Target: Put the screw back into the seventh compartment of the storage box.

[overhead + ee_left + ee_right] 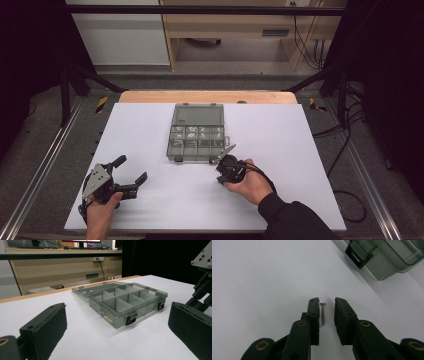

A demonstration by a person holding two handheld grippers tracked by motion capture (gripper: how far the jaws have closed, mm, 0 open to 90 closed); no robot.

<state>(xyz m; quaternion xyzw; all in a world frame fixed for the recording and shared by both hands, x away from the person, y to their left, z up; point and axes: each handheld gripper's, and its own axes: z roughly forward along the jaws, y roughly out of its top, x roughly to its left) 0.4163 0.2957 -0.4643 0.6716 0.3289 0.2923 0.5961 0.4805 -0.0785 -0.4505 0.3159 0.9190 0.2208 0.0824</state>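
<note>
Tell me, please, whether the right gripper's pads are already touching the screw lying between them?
Cannot tell. In the right gripper view the screw lies close beside one pad, clearly apart from the other; contact there isn't plain.

One white tabletop is carrying one smoky clear compartment box with its lid lying open, and two black latches are showing on its front wall. One small metal screw is lying on the sheet. Two hand-held claws are resting over the tabletop, the left claw and the right claw.
</note>
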